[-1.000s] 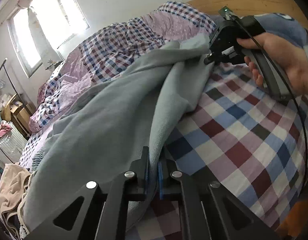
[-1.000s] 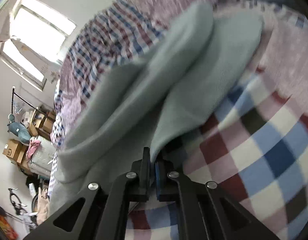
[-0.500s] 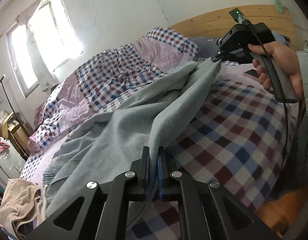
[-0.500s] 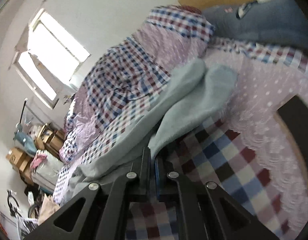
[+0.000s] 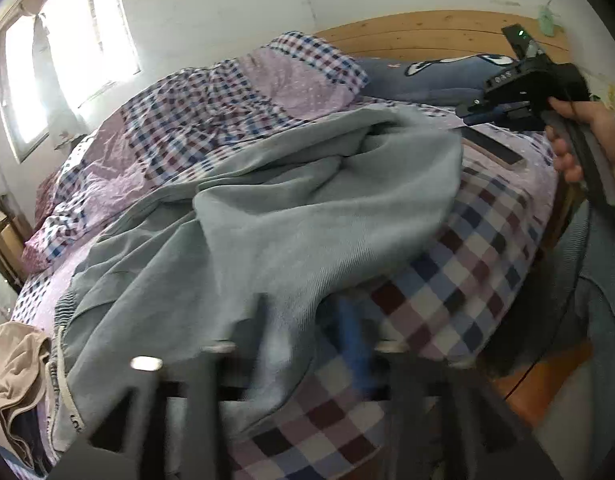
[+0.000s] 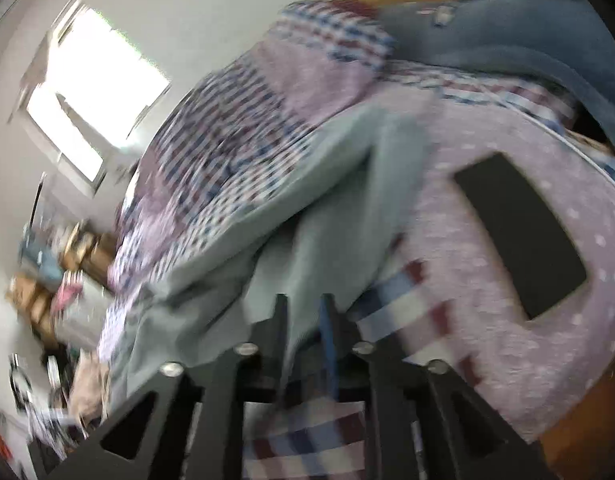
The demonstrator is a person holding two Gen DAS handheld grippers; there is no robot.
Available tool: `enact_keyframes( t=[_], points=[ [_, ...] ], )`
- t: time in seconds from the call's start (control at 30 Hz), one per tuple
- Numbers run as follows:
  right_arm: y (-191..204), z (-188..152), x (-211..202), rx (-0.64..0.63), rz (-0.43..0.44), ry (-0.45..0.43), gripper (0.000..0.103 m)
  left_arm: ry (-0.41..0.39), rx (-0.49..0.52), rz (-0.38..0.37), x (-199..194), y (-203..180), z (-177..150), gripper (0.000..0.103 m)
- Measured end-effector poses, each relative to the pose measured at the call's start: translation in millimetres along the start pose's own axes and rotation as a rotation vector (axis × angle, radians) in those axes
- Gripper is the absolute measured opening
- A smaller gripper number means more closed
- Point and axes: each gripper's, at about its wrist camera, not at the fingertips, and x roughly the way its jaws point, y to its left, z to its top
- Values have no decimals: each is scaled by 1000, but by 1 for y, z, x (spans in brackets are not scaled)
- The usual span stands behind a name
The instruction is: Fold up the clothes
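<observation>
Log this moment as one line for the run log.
fold clothes | left gripper: jaws open at near edge of grey garment | right gripper: jaws open | garment: crumpled on checked bedcover

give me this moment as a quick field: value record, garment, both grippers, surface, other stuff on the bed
garment: grey-green knit garment, crumpled, unfolded
surface: bed with checked purple, blue and white bedding
left gripper: open, blurred, garment edge lies between the fingers
right gripper: open, cloth between the fingers, not pinched
right hand: holds the right gripper's handle
also on bed: flat black rectangular object, blue pillow
bed edge: beige cloth
</observation>
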Motion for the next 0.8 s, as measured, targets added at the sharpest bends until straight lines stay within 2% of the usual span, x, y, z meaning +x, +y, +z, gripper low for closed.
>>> enact_keyframes(
  t=[0.03,0.17,0.57,0.7,0.8],
  points=[
    [-12,5,-1,42,2,-12,46,-5,4,-6,-1,-3,0,73],
    [-49,27,7,168,42,-29,47,-25,-31,-14,-1,0,4,75],
    [-50,76,89,16,-90,40,47,43,-155,5,38,12,8,75],
    [-55,84,119,17,-155,69,47,53,-189,-6,47,15,9,75],
    [-55,91,133,10,-170,59,47,71,-233,-24,57,20,8,75]
  ],
)
